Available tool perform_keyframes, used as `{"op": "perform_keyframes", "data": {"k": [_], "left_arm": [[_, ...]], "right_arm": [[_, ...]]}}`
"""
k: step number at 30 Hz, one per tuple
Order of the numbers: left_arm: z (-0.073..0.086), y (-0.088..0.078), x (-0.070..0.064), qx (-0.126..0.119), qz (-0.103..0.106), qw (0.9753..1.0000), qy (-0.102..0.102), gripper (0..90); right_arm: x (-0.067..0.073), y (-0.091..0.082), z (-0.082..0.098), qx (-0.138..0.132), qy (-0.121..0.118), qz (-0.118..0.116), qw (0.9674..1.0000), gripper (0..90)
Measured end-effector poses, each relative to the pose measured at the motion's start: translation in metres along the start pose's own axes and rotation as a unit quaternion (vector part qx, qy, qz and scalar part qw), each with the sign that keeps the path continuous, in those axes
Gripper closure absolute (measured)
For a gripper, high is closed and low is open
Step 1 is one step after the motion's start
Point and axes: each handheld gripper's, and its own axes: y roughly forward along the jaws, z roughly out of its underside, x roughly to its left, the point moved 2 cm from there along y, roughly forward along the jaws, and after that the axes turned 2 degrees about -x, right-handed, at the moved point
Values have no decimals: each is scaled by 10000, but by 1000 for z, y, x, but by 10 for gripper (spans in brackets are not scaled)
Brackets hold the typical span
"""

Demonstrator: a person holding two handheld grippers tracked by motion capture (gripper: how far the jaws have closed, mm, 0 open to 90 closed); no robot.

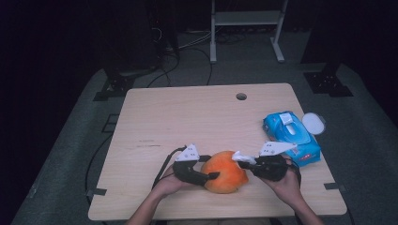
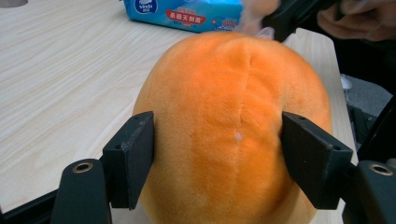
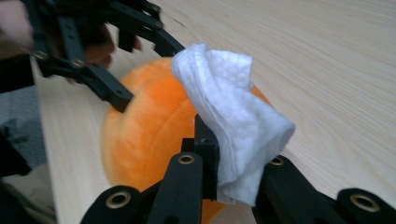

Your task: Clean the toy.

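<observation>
An orange plush fruit [image 1: 225, 172] lies near the front edge of the wooden table [image 1: 187, 117]. My left gripper [image 1: 211, 167] reaches it from the left. In the left gripper view its two black pads [image 2: 133, 158] press on both flanks of the plush fruit [image 2: 224, 116]. My right gripper [image 1: 244, 161] comes from the right and is shut on a crumpled white wipe [image 1: 240, 157]. The right gripper view has that wipe [image 3: 229, 102] pinched low between the jaws and draped against the top of the fruit [image 3: 149, 126], with the left gripper [image 3: 140, 70] beyond.
A blue pack of wet wipes [image 1: 291, 136] lies at the table's right edge, with a round white lid [image 1: 313, 123] just past it. A cable hole [image 1: 241, 96] sits near the far edge. A white metal frame [image 1: 246, 28] stands on the floor behind.
</observation>
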Motion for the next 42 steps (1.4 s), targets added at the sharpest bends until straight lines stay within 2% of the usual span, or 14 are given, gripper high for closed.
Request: {"op": "perform_keyframes", "data": {"k": [2, 3, 4, 6, 10, 15, 18, 22, 25, 28, 33, 38, 42], "left_arm": [[1, 0, 2, -33, -1, 9999, -106, 291], [1, 0, 2, -42, 6, 9999, -99, 292], [1, 0, 2, -34, 6, 10000, -79, 296], [2, -1, 2, -31, 27, 10000, -37, 308], [2, 0, 0, -33, 67, 10000, 20, 320], [1, 1, -5, -39, 105, 9999, 127, 320], [0, 3, -10, -44, 63, 9998, 168, 307], [-1, 5, -18, -18, 36, 9993, 365, 296], [-1, 5, -18, 3, 28, 9993, 374, 300], [-1, 5, -18, -12, 14, 9995, 324, 301], [-1, 5, -18, 24, -2, 9993, 379, 303], [0, 1, -13, 49, -63, 9996, 252, 303], [1, -1, -9, 31, -75, 9999, 118, 303]], "right_arm": [[7, -1, -3, -149, -15, -393, 9991, 833], [10, 1, -5, -127, -78, -410, 9990, 833], [12, 3, -5, -80, -164, -358, 9992, 833], [9, 5, -5, -46, -173, -327, 9993, 833], [-8, 4, 0, 17, -50, -41, 10000, 833], [-21, 4, 8, 93, 212, 67, 9997, 833], [-15, 4, 4, 20, 115, 78, 9999, 832], [-4, 5, -6, -126, -27, -14, 9999, 831], [-5, 6, -5, -106, -43, -17, 9999, 831], [-14, 3, 2, 7, 84, 66, 9999, 831], [-12, 1, 5, 130, 65, 97, 9998, 831], [-4, 0, 2, 64, -27, -10, 10000, 830], [-5, -2, 4, 118, -18, -28, 9999, 830]]}}
